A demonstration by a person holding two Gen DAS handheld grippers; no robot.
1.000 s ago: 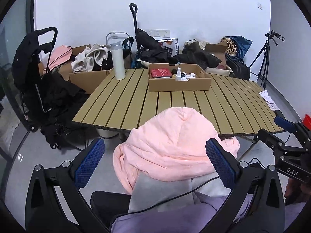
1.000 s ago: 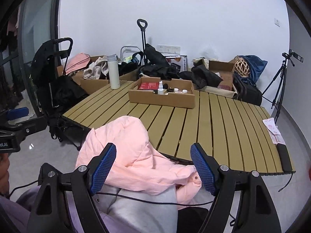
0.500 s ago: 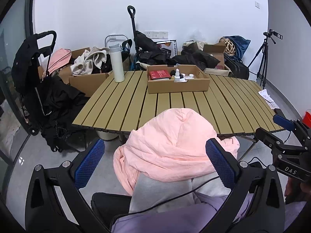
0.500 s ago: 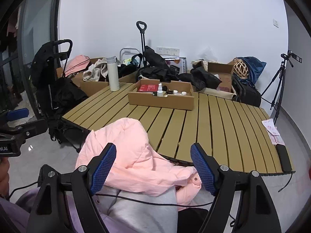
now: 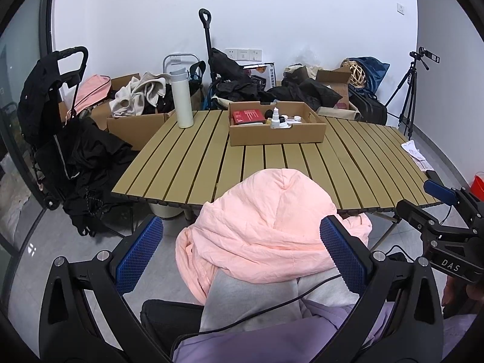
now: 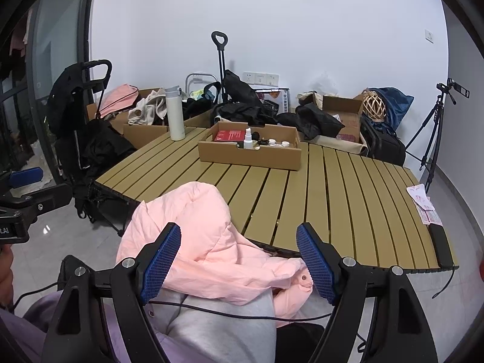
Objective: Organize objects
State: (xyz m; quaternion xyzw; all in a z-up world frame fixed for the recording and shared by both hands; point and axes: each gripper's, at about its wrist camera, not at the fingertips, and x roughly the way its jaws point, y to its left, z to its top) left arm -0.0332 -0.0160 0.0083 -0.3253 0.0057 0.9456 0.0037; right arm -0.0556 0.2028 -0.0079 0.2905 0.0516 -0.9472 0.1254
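Left wrist view puts the pink jacket (image 5: 272,230) dead centre: it's bunched up on the person's lap, hood end resting against the near edge of the slatted worktop (image 5: 193,163), not folded or put anywhere yet. Both sets of tongs are wide open and gripping nothing. The left tongs (image 5: 242,254) hang just over the jacket with the fabric showing between the blue pads, and the right tongs (image 6: 239,260) sit the same way over the other side of it.

My guess is the step in hand is picking the jacket up to sort it out. If so, I'd grab it at two well-separated spots, say the hood seam with one and the hem or sleeve with the other, so it opens flat instead of coming up as a lump. Puffy fabric slips, so take a decent fold. There's also a black cable (image 6: 230,311) running across the lap right under it, worth not pinching.

Containers: the shallow cardboard tray (image 5: 276,134) toward the far side of the worktop holds a red box (image 5: 248,116), a small white spray bottle (image 5: 275,118) standing upright and a few little jars I can't identify. A white flask (image 5: 181,99) stands alone to its left. Behind, off the worktop, an open cardboard box (image 5: 136,127) has beige clothes (image 5: 139,96) heaped in it.
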